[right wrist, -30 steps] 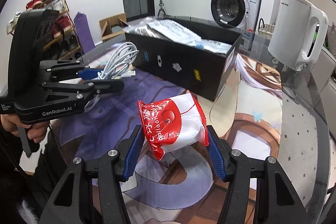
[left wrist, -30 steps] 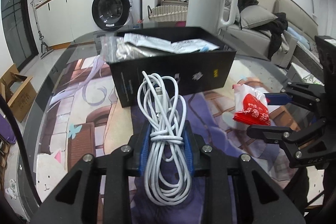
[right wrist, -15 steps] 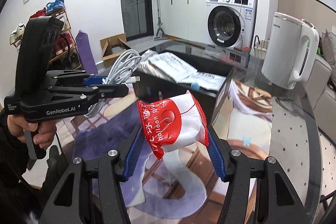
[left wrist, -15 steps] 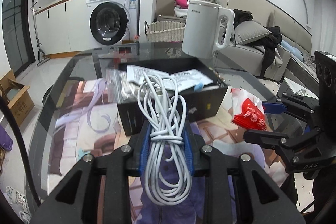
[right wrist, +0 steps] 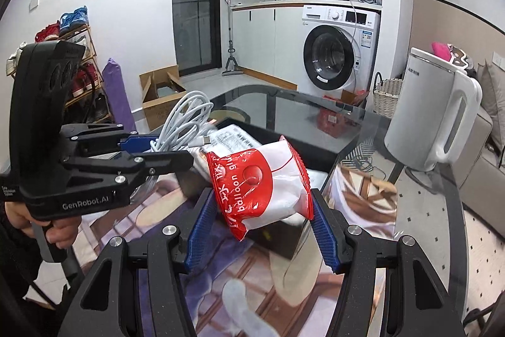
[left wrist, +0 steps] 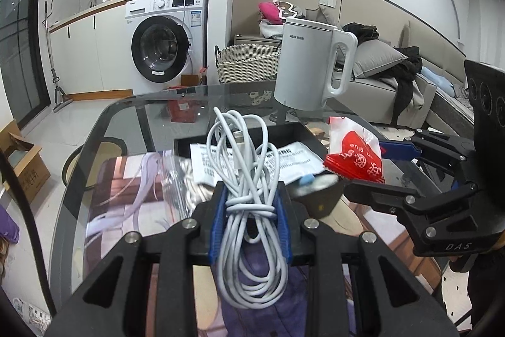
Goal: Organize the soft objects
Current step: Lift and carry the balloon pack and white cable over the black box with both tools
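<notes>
The cable (left wrist: pixel 249 179), a white coiled bundle tied at its waist, is pinched between the blue ribbed pads of the left gripper (left wrist: pixel 251 215) and hangs in the air just over the near edge of the black box (left wrist: pixel 311 136). The red-and-white packet (right wrist: pixel 262 179), soft crinkled plastic printed "balloon glue", is clamped in the right gripper (right wrist: pixel 257 217) above the box's right near corner, beside the cable. The box is open-topped with low walls; a printed paper sheet (left wrist: pixel 293 158) and a clear plastic bag (left wrist: pixel 180 176) lie in it, the bag spilling over its left edge. Beyond the box the glass table (left wrist: pixel 132 122) runs bare to its rounded far edge. A white kettle (left wrist: pixel 311 65) marked "AUX" stands behind the box. The left gripper's body reads "GenRobot.AI".
</notes>
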Motion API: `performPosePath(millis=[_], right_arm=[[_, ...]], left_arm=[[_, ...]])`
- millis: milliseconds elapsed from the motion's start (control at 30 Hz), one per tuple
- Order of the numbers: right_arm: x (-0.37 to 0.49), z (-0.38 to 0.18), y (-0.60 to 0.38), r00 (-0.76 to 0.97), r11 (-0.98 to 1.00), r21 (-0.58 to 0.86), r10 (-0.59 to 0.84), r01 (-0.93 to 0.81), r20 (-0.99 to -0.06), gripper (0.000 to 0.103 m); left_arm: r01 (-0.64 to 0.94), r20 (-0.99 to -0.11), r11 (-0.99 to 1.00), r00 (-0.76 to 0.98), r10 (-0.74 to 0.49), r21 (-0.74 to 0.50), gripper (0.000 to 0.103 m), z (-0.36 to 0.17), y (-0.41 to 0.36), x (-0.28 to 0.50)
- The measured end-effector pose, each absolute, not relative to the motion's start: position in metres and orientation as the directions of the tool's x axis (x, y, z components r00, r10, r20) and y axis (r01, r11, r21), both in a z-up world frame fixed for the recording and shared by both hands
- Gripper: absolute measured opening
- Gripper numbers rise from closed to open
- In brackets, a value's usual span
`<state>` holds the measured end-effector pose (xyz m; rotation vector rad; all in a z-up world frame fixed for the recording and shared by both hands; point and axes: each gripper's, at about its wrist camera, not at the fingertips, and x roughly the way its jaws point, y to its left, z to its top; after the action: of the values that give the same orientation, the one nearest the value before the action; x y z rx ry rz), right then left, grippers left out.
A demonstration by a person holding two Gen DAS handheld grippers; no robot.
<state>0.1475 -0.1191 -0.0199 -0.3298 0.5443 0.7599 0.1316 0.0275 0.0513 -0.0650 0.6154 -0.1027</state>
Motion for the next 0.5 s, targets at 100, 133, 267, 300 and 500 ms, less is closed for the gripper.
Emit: performPosePath(millis=[100, 133, 267, 300, 500], right_arm=[[0.156, -0.019, -0.115, 0.601, 0.684, -0.098, 0.551, -0.723, -0.579, 0.059], [0.159, -0.02, -0.113, 0.6, 0.685, -0.098, 0.55, -0.722, -0.582, 0.059], [0.169, -0.023, -0.108, 0.6, 0.687, -0.099, 0.544, -0.72, -0.586, 0.059], [0.17, -0.024, -0.107, 0.597, 0.686, -0.099, 0.542, -0.721, -0.591, 0.059], [0.183, -0.031, -0.097, 0.587, 0.673, -0.119, 0.529, -0.73, -0.613, 0.059]], left_arm=[[0.077, -0.57, 0.993, 0.814, -0.113, -0.086, 0.027, 0.054, 0.03, 0.138], [0.078, -0.568, 0.994, 0.816, -0.111, -0.081, 0.027, 0.056, 0.031, 0.142], [0.074, -0.563, 0.994, 0.819, -0.109, -0.085, 0.027, 0.059, 0.033, 0.152], [0.073, -0.561, 0.994, 0.821, -0.108, -0.084, 0.027, 0.06, 0.032, 0.154], [0.079, -0.576, 0.995, 0.811, -0.103, -0.068, 0.027, 0.058, 0.03, 0.173]])
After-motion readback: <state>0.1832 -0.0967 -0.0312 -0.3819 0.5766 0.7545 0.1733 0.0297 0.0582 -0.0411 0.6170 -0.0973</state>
